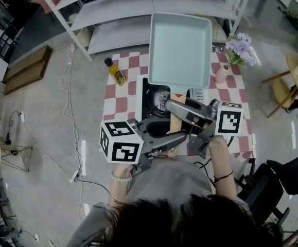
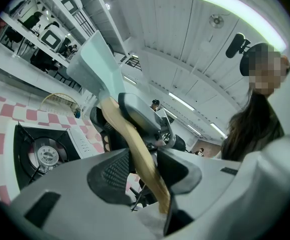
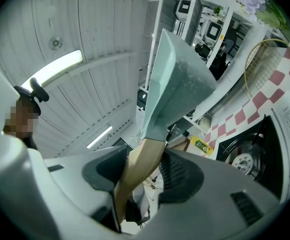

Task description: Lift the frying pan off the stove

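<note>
My left gripper (image 2: 145, 173) and right gripper (image 3: 140, 176) both clamp the wooden handle (image 2: 129, 134). I judge the 2 grips steady the frying pan (image 1: 179, 48), which hangs clear above the stove (image 1: 140, 94).

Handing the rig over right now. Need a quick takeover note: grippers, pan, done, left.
Left gripper: shut on the pan handle, at its free end.
Right gripper: shut on the same handle, nearer the pan.
Frying pan: held in the air over the stove; the burner is bare.
Done: the lift.
Left: probably just hold it steady.
</note>
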`<act>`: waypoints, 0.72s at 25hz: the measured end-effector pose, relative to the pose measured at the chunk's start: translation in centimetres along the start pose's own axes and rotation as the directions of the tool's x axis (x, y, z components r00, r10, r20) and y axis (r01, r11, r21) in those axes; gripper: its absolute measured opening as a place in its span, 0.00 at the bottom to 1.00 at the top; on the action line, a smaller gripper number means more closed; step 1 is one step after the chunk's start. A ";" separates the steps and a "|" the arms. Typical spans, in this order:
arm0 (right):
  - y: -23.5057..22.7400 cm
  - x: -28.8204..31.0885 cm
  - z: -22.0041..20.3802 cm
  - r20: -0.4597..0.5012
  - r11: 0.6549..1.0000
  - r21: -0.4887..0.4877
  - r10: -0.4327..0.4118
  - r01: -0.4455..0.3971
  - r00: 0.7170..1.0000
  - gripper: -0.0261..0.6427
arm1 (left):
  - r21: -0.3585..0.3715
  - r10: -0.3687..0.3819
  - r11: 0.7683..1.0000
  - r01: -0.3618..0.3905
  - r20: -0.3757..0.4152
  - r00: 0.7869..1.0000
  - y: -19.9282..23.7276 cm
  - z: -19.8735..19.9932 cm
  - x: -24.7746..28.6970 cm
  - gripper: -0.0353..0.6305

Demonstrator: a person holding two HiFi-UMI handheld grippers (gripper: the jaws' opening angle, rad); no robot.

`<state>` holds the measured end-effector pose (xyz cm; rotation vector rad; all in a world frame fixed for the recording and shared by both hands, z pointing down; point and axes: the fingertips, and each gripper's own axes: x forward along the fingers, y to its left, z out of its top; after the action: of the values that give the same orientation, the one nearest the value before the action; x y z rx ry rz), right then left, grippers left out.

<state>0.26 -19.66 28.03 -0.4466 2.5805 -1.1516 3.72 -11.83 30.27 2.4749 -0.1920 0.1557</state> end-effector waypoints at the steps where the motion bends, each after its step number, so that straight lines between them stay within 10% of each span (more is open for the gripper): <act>1: 0.0 0.0 0.0 0.003 1.000 0.002 0.002 -0.002 1.000 0.36 | 0.000 -0.001 1.000 0.001 0.001 1.000 -0.1 0.1 0.0 0.32; 18: 0.6 0.2 0.1 0.021 0.999 0.029 0.036 -0.037 0.999 0.36 | -0.001 0.000 1.000 0.000 0.002 1.000 0.0 0.0 -0.1 0.32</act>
<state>-0.01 -19.43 27.54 -0.4012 2.5401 -1.1643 3.65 -11.81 30.19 2.4741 -0.1929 0.1529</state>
